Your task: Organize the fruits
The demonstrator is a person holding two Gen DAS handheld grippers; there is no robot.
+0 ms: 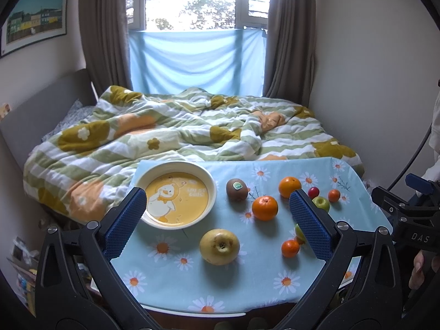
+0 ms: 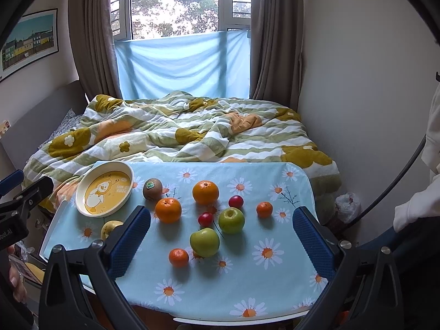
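Daisy-print blue cloth [image 2: 247, 283] covered the table by the bed, fruit lay scattered across it — kiwi [image 2: 152, 189], oranges [image 2: 205, 192], green apples [image 2: 231, 220], a yellow pear [image 1: 219, 246] — beside the empty duck plate [image 1: 209, 189], while left gripper [image 1: 218, 220] and right gripper [image 2: 221, 233] both hovered with jaws spread, holding nothing.

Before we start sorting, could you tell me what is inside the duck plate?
The duck plate holds no fruit; only its printed yellow duck picture shows. The left gripper's finger covers a small part of its near-left rim.
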